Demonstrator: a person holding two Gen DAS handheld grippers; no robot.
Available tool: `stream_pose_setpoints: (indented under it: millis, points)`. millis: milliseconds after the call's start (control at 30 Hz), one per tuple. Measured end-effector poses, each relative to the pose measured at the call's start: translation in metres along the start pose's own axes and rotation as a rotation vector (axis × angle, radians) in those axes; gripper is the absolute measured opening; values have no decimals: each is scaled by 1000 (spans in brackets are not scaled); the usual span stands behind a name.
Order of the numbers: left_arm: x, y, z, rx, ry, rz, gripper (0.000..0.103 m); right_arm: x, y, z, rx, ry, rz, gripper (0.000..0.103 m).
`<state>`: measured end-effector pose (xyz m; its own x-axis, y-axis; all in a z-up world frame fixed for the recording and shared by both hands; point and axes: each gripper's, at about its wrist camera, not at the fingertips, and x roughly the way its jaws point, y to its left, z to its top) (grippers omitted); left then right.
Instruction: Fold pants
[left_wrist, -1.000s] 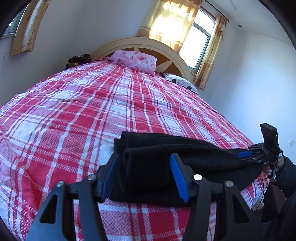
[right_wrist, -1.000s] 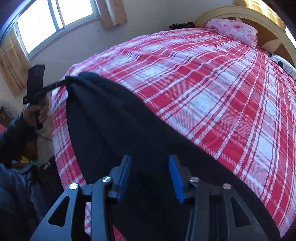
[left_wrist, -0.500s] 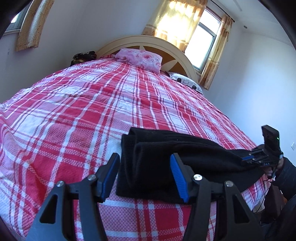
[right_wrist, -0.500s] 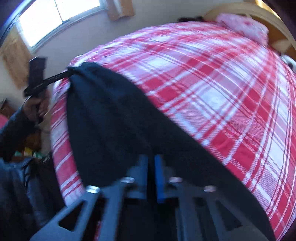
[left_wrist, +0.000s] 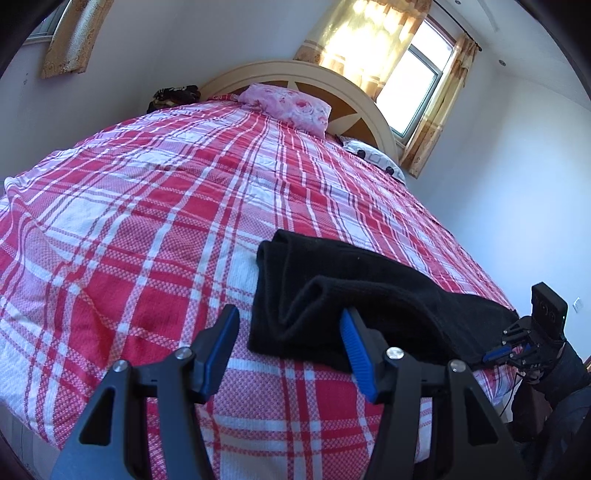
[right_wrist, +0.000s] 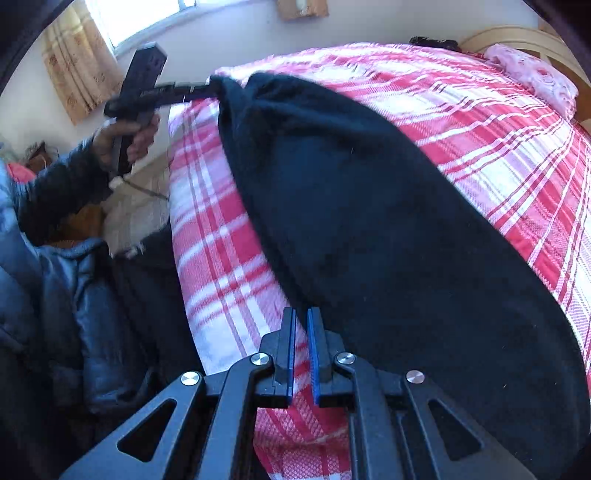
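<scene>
Your left gripper (left_wrist: 290, 350) has backed off the pants (left_wrist: 354, 306) since a second ago — back then the folded end sat right between its blue pads, and now that end lies just ahead of them with only the right-hand pad overlapping the cloth's edge in the left wrist view. Jaws on that one are wide apart, nothing held. Seen from the right wrist camera, though, the left gripper (right_wrist: 201, 88) looks like it's touching or bunching the far tip of the pants (right_wrist: 388, 221), so honestly you can't be sure from that angle whether cloth is caught at the tip; the left view shows the gap empty.

Your right gripper (right_wrist: 301, 350) went the other way: it was open a second ago and its pads are now nearly together, with a thin slit between them. You can see red plaid through that slit, and the dark cloth lies just to the right of the fingers, so it doesn't look clamped on anything. In the left view the right gripper (left_wrist: 496, 354) sits at the other end of the pants, by the bed's edge.

Pants themselves are a long black strip lying along the near side of the plaid bedspread (left_wrist: 147, 229), with a doubled-over, slightly rumpled end near your left gripper. Pink pillow (left_wrist: 286, 107) is up by the headboard (left_wrist: 354, 92), well apart from all this.
</scene>
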<state>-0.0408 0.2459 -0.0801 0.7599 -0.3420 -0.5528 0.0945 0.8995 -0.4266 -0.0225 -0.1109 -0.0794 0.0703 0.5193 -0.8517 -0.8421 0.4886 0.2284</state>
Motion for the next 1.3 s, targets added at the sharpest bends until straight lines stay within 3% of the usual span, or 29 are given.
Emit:
stream_pose_setpoints:
  millis: [100, 133, 233, 400, 567, 700, 867, 1000, 1133, 1300]
  points:
    - [-6, 6, 6, -39, -15, -28, 59, -11, -3, 10, 7, -57, -19, 11]
    - [-8, 7, 7, -50, -20, -45, 59, -15, -6, 16, 10, -80, -40, 20]
    - [-6, 6, 8, -9, -7, 21, 62, -22, -16, 31, 55, -135, -47, 41]
    - [-5, 9, 1, -21, 7, -6, 62, -7, -10, 64, 85, -193, 7, 41]
    - [-12, 12, 1, -30, -11, -14, 62, 43, 10, 104, 59, -175, 68, 41]
    - [-23, 12, 3, -31, -28, -43, 62, 85, 36, 99, -9, -43, 125, 41]
    - [-17, 18, 1, -76, 1, -96, 62, 72, 36, 96, -14, -60, 229, 41]
    - [-1, 13, -6, -89, 55, -131, 62, 56, 10, 109, 43, -115, 79, 41]
    - [1, 2, -8, -79, 85, -185, 62, 53, 1, 132, 21, -160, -59, 41]
    - [13, -6, -13, -47, 151, -139, 59, 64, 6, 155, -99, -187, -168, 41]
